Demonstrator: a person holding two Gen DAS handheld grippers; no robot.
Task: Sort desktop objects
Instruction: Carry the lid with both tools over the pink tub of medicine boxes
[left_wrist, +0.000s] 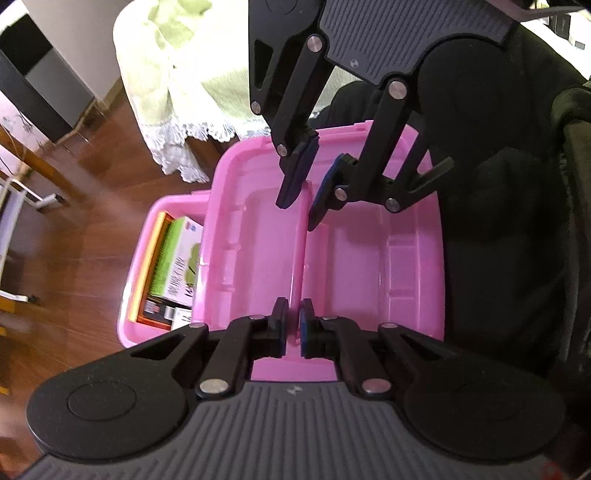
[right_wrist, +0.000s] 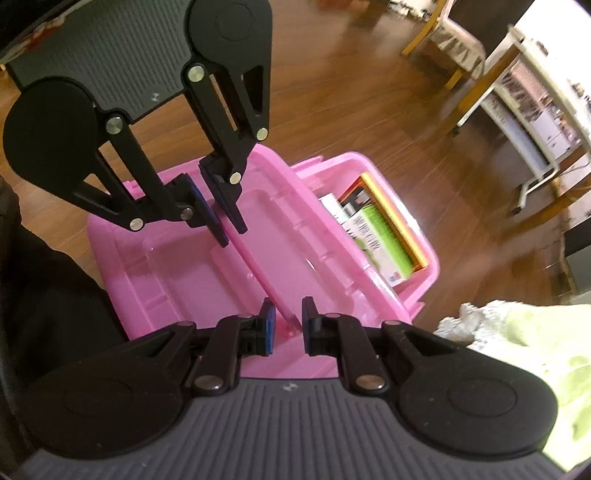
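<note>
Both grippers straddle the central rib of the pink lid (left_wrist: 258, 236), which lies underside-up across the pink storage box (left_wrist: 162, 210) on the wooden floor (left_wrist: 92, 192), leaving the box's far end with the packed boxes (left_wrist: 177, 266) uncovered. The left gripper (left_wrist: 293, 328) clamps the rib's near end; the right gripper (right_wrist: 285, 325) straddles its own end, jaws slightly parted, contact unclear. Judged good practice: both ends should be lifted level and together.

The pink lid (left_wrist: 332, 251), gripped at its centre ridge by the left gripper (left_wrist: 292, 334) and the right gripper (left_wrist: 303, 199), blocks most of the pink box (left_wrist: 162, 206), leaving only a narrow opening left of the left claw, filled with packages (left_wrist: 177, 266).
</note>
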